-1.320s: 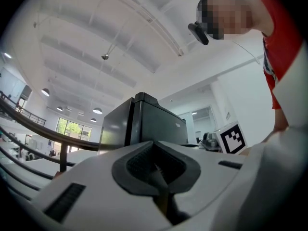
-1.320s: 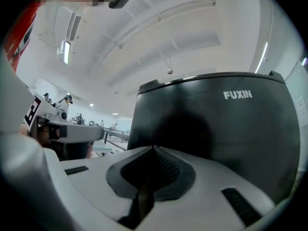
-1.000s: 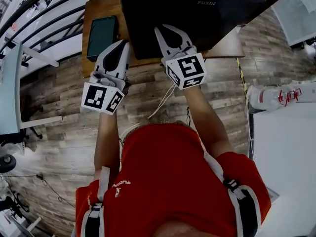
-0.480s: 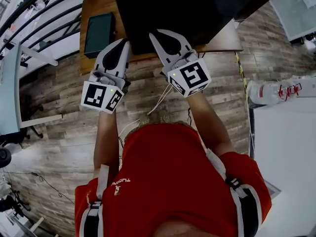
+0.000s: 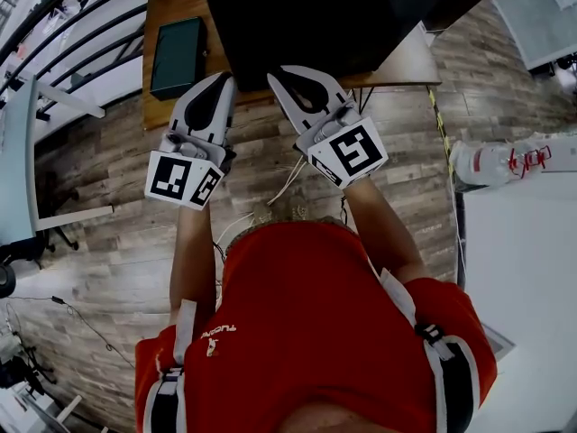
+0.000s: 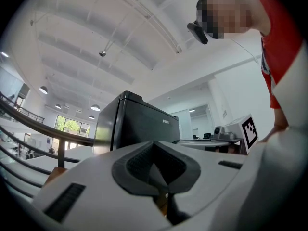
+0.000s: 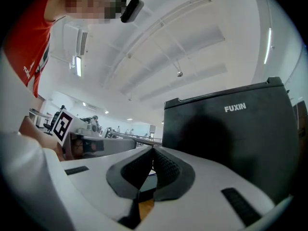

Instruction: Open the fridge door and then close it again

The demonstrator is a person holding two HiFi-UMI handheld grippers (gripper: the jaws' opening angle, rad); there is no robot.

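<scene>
L gripper (image 5: 220,81), R gripper (image 5: 278,76) shut, fridge (image 5: 297,16)

left tool (image 5: 224,79) closed, right tool (image 5: 276,74) closed

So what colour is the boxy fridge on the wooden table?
Black, with white lettering. The boxy fridge shows best in the right gripper view.

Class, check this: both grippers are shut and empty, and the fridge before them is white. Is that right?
No: the fridge is black, as the right gripper view shows. The left gripper and right gripper are indeed shut and empty.
</scene>
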